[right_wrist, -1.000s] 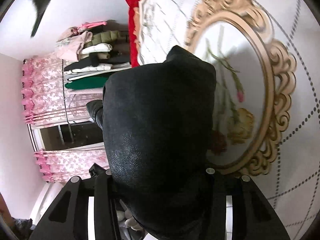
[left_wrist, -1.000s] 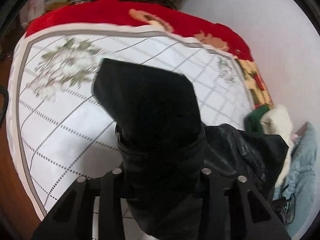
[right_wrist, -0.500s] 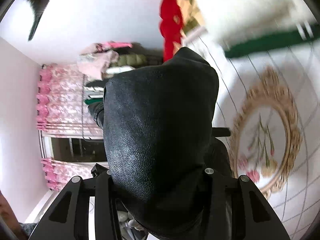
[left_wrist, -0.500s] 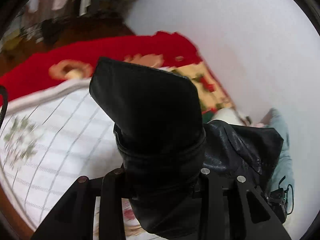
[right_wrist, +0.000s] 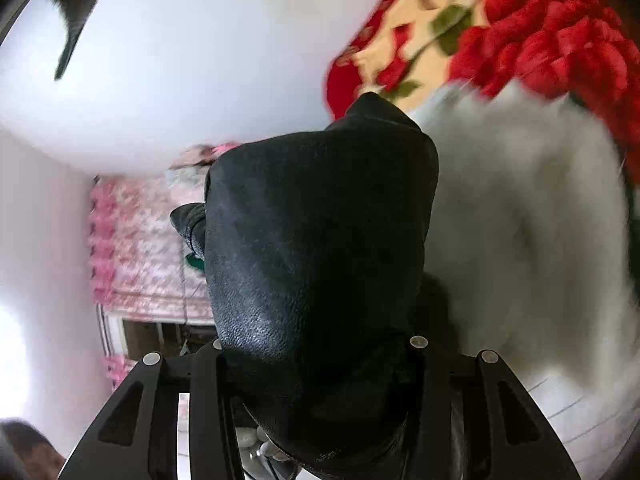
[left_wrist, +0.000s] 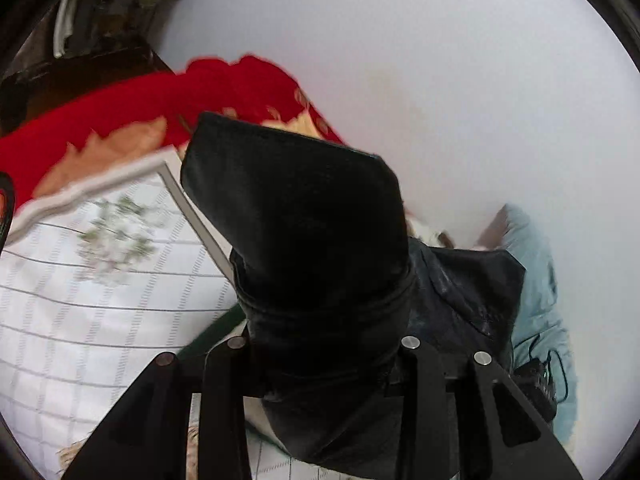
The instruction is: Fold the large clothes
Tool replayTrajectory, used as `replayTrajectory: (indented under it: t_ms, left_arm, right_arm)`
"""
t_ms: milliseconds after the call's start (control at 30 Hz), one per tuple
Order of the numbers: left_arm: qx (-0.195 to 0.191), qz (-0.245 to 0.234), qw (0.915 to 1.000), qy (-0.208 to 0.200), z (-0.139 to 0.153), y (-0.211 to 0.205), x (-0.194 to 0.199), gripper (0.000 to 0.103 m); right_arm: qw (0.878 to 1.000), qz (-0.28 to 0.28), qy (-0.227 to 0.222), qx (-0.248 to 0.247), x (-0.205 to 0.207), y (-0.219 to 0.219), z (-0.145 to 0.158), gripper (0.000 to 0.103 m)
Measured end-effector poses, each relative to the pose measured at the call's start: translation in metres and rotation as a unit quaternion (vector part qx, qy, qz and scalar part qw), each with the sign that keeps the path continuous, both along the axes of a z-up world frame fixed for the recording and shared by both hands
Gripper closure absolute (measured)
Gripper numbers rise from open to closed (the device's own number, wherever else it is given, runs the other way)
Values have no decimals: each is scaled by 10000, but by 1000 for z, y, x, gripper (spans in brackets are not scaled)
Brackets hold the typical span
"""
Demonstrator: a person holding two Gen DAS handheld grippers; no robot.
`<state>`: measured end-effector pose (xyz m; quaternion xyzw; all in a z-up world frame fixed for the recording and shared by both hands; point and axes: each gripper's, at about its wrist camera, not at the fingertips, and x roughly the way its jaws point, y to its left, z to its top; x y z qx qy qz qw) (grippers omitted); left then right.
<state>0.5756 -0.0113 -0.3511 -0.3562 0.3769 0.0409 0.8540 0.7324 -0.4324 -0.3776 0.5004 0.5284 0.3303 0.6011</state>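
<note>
A black leather garment (left_wrist: 304,240) fills the middle of the left wrist view. My left gripper (left_wrist: 320,360) is shut on it, the leather bunched between the fingers and standing up past them, held above the bed. More of it hangs to the right (left_wrist: 468,292). In the right wrist view my right gripper (right_wrist: 316,356) is shut on another part of the same black leather garment (right_wrist: 316,240), which hides the fingertips.
A white quilt with a grid and flower pattern (left_wrist: 80,280) covers the bed, with a red floral blanket (left_wrist: 160,96) at its far edge. A white fluffy garment (right_wrist: 528,220) and red blanket (right_wrist: 560,40) lie right. A pale wall (left_wrist: 440,60), light blue cloth (left_wrist: 536,312), pink curtains (right_wrist: 136,248).
Both grippers have lifted and tilted towards the wall with the garment still held. The bed has dropped lower in the left view; the quilt's gold medallion has left the right view.
</note>
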Motion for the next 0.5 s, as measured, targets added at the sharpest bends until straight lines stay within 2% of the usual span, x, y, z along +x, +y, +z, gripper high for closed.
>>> replayTrajectory:
  t_ms: [100, 167, 233, 333, 367, 400, 433, 467, 500]
  left_arm:
    - [138, -79, 9987, 489, -44, -18, 22, 71]
    - [246, -115, 9959, 860, -72, -23, 32, 67]
    - [331, -227, 9945, 971, -84, -25, 31, 61]
    - [727, -424, 9916, 984, -75, -37, 30, 55]
    - [895, -477, 9896, 1016, -73, -39, 31, 46]
    - [1043, -530, 9877, 1039, -71, -39, 33, 41]
    - [1200, -607, 9852, 1063, -67, -43, 31, 26]
    - [1300, -688, 9831, 1092, -62, -49, 30, 8]
    - [1394, -723, 9814, 1106, -62, -51, 33, 4]
  right_arm:
    - [9988, 86, 429, -206, 36, -24, -37, 53]
    - [9962, 114, 778, -382, 50, -36, -68, 46]
    - [9941, 120, 945, -526, 49, -38, -89, 38]
    - [9917, 150, 952, -856, 42, -34, -92, 30]
    - [9887, 196, 912, -1175, 41, -32, -83, 24]
    - [9833, 243, 785, -1623, 38, -29, -72, 22]
    - [9794, 257, 680, -1886, 36, -26, -67, 19]
    - [9701, 245, 512, -2361, 31, -23, -55, 12]
    - [9570, 202, 387, -2868, 25, -20, -44, 7]
